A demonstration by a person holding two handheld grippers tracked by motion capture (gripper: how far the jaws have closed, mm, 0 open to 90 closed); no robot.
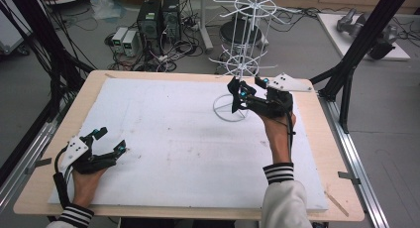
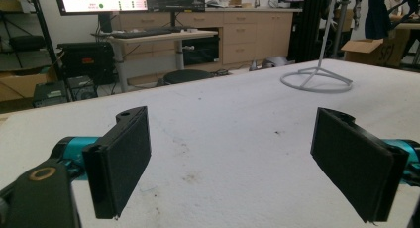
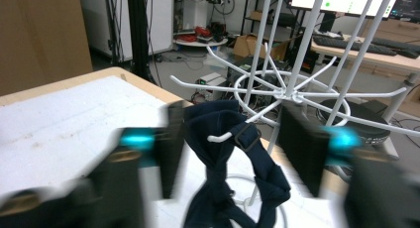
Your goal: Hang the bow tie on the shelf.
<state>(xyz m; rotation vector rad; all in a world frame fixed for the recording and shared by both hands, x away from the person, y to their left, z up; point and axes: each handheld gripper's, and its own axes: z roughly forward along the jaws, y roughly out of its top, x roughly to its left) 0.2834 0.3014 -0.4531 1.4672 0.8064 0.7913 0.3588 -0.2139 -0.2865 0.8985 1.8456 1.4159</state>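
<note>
From the high view, a wooden table point(image 1: 317, 139) carries a white foam sheet point(image 1: 178, 143) that covers most of its top. The left claw point(image 1: 111, 141) rests near the table's front left corner, held in the person's left hand point(image 1: 86, 181), jaws spread apart with nothing between them. The right claw point(image 1: 250, 91) is up near the far right part of the sheet, at the white wire rack point(image 1: 242, 54) whose ring base point(image 1: 230, 109) stands on the sheet. A dark piece of cloth point(image 1: 237, 99) hangs at the rack's lower arms, right by this claw. The right hand's striped cuff point(image 1: 279, 172) shows below it.

In the left gripper view, the left claw point(image 2: 233, 163) has its two black pads wide apart over the bare, slightly stained sheet point(image 2: 228, 119). The rack's ring base point(image 2: 317, 82) sits well away, toward the far right.

In the right gripper view, the right claw point(image 3: 237, 153) is blurred, its jaws apart on either side of a navy cloth point(image 3: 228, 178) with a strap. The strap hangs from a hooked arm point(image 3: 223, 135) of the wire rack point(image 3: 292, 89). Neither jaw clearly touches the cloth.
</note>
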